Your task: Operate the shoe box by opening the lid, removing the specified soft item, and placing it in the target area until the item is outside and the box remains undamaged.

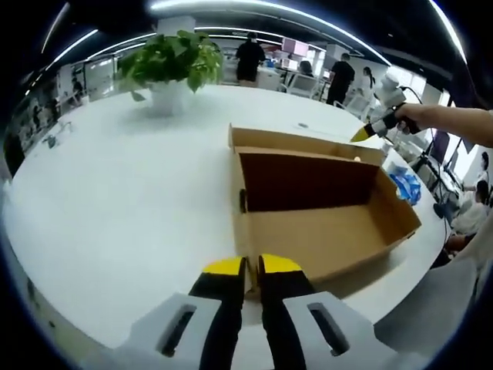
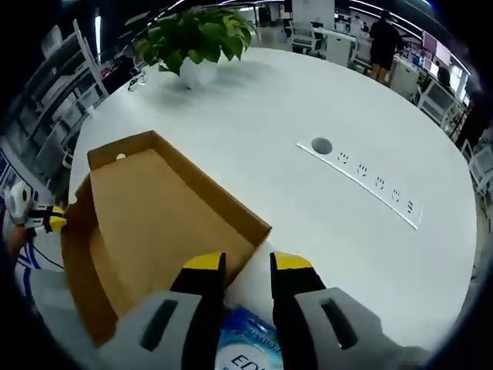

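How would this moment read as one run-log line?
shoe box: lid open | blue soft pack: outside, beneath right gripper | left gripper: nearly closed, at box

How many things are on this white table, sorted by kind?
Cardboard boxes: 1, the open shoe box.
Potted plants: 1, the plant.
Blue-and-white soft packs: 1, the pack beside the box.
Socket strips set in the table: 1, the strip.
Total: 4.
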### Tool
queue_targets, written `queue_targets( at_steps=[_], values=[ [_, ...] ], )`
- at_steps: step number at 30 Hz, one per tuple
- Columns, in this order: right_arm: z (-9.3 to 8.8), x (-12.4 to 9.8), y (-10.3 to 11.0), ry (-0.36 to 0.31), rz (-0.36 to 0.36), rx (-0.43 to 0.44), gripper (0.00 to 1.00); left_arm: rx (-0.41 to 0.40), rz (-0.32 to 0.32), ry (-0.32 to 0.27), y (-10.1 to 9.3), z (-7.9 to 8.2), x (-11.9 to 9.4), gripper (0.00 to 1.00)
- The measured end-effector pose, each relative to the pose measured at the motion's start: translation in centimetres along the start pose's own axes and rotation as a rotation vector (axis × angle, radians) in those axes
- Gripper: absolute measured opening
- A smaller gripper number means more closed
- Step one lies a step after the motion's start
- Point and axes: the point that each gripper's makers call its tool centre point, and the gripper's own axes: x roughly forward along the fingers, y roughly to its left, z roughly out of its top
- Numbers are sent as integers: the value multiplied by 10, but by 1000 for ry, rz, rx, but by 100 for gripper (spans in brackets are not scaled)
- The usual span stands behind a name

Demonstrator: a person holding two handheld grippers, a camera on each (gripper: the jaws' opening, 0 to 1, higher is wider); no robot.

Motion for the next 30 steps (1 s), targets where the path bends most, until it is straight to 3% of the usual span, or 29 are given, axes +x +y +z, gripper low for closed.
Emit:
queue_targets(
  at_steps=[5,8,13,30],
  values=[
    [-4,13,2,17,5,67,18,-15,0,-11,0,0,0,4],
    [-8,18,1,26,-19,44,12,-16,0,-13,0,0,0,4],
    [-15,22,4,53,4,96,9,-6,7,-14,0,0,1,3],
    [-5,5,3,16,-20,84,4,11,-2,-6,-2,1,4,3]
  ],
)
